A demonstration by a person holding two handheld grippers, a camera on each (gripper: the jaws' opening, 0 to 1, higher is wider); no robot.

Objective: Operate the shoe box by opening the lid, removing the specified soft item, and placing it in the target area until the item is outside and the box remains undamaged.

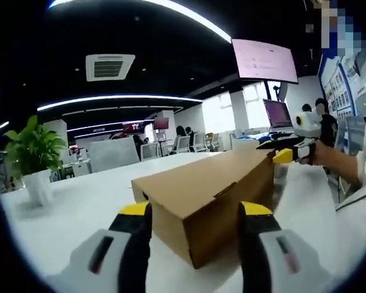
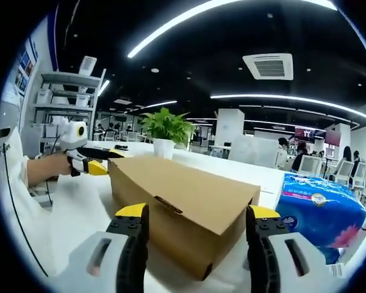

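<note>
A brown cardboard shoe box (image 1: 213, 183) lies on the white table (image 1: 79, 207) with its lid shut. My left gripper (image 1: 195, 210) is open, its yellow-tipped jaws standing on either side of the box's near end. At the box's far end the right gripper (image 1: 291, 155) comes in, held by a hand, with its yellow tip against the box. In the right gripper view the same box (image 2: 183, 195) runs away from me. My right gripper (image 2: 198, 213) is open astride its near end, and the left gripper (image 2: 91, 163) meets the far end. What is inside the box is hidden.
A blue soft pack of tissues (image 2: 317, 210) lies right of the box. A potted plant (image 2: 165, 129) stands behind it on the table (image 2: 91, 213), also seen as the plant (image 1: 30, 152). A laptop (image 1: 277, 113) sits at the far right. Open-plan office desks and chairs lie behind.
</note>
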